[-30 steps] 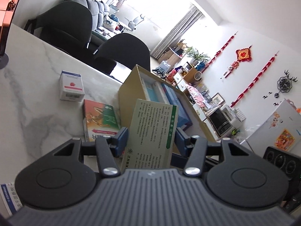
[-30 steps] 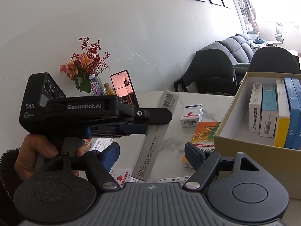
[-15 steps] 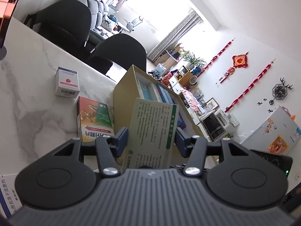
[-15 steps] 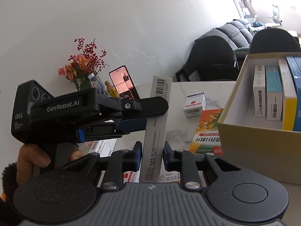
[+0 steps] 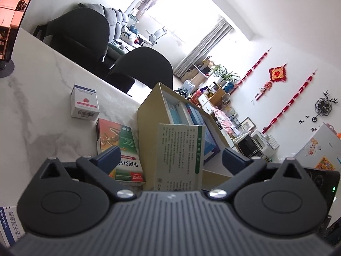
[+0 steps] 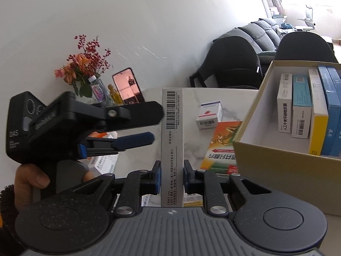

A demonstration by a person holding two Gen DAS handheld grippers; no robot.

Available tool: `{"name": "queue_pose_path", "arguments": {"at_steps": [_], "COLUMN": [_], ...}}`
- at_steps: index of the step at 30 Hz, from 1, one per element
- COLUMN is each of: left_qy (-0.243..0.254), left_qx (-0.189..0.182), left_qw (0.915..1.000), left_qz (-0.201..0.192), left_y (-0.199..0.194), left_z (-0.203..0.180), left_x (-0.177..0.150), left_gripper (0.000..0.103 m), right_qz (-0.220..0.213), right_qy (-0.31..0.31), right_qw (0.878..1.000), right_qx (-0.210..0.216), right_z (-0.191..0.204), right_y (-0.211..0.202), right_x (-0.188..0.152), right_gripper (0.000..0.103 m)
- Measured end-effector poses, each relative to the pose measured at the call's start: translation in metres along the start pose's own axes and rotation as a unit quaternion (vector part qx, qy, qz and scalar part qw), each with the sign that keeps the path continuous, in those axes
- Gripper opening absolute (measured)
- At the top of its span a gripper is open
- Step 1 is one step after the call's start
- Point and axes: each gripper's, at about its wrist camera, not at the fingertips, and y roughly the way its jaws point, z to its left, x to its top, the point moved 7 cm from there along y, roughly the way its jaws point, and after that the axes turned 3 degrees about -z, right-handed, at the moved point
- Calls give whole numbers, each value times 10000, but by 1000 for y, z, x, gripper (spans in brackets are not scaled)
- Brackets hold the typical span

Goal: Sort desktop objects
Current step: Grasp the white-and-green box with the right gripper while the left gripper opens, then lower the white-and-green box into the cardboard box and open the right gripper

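Grey box (image 6: 171, 140), base hidden between right gripper (image 6: 170, 179) pads

Tabletop (image 5: 32, 115): white marble, grey veining
Cardboard box (image 6: 277, 166): tan outside, white inside
Held carton (image 6: 172, 140): grey-white, black barcode and print; green stripe along one face (image 5: 199, 149)
Flat carton (image 5: 119, 147): orange and green, red band
Small carton (image 6: 209, 115): white, red motif, dark blue top edge
Gripper fingers (image 5: 107, 155): dark blue pads, black body
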Motion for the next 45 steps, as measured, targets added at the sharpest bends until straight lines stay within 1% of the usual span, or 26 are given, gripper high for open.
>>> {"name": "queue_pose_path", "arguments": {"at_steps": [8,15,23,31,34,41,44,45], "left_qy": [-60,-131,-214,-227,-245,-263,-266,-271], "left_qx": [167,295,350,449,491,523,522,530], "left_qw": [9998,9995,9991,9987,9985,9983,9983,9982], "left_qz": [-114,-68,-46,-12,-9,18,30,34], "left_y": [-13,-14,-13,-14,-15,-15,-15,-15], "left_z": [10,18,21,23,25,25,25,25], "left_x": [5,2,2,1,1,1,1,0], "left_gripper": [103,103,103,103,103,103,103,103], "right_qz": [85,158,240,327,371,412,399,370], "right_qy": [473,909,1404,1867,1873,1813,1834,1828], "right_qw": [9981,9929,9831,9695,9668,9648,9640,9643], "right_qx": [-393,-747,-1148,-1554,-1696,-1861,-1885,-1879], "right_z": [-46,-89,-137,-184,-192,-197,-201,-202], "right_y": [22,42,64,87,99,114,117,115], "right_x": [30,56,86,114,117,122,121,121], "right_gripper": [22,22,22,22,22,23,25,27]}}
